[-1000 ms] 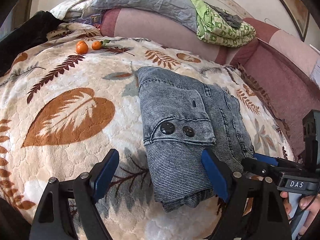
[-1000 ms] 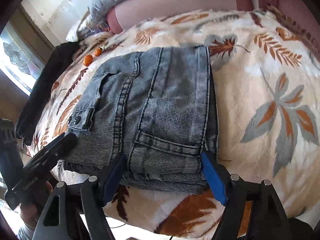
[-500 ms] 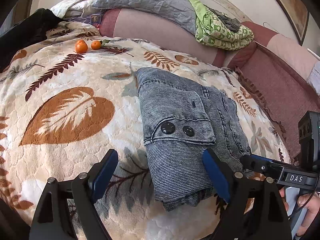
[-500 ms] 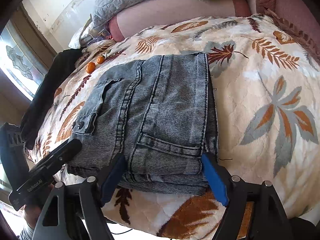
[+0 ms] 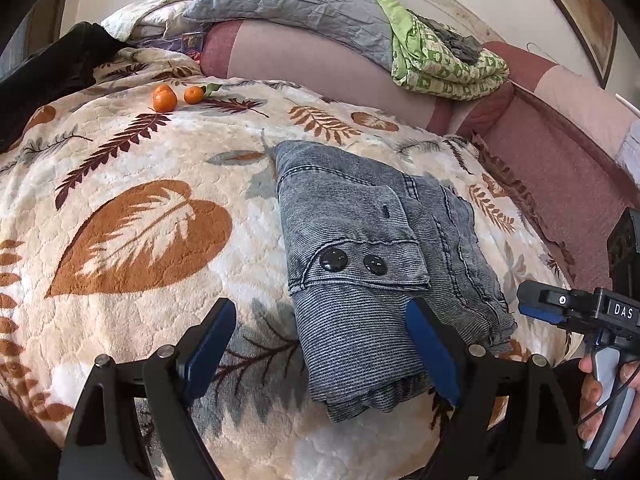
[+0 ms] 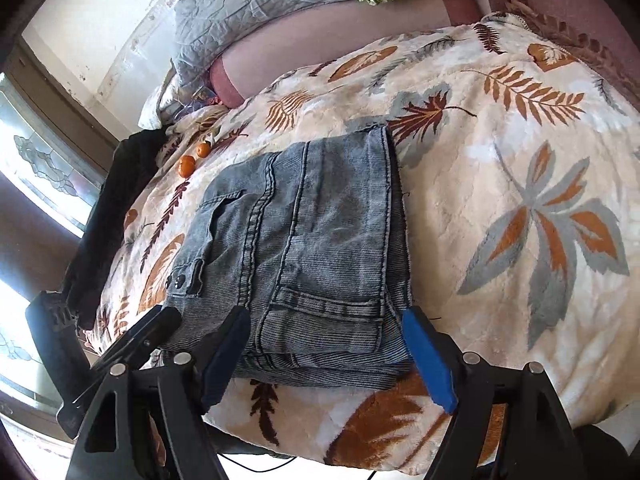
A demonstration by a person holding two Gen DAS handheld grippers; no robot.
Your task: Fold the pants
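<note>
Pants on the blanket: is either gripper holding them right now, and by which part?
Nothing is held. The left gripper and right gripper both stand open at the near edge of the folded pants, pads clear of the denim.

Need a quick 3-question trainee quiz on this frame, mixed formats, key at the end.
1. True or false: the pants lie folded on the leaf-print blanket.
2. How many oranges lie on the blanket? A) one B) two C) four
3. Fill in: the left gripper and the right gripper both stand ____, gripping nothing.

Key: 1 true; 2 B; 3 open.
</note>
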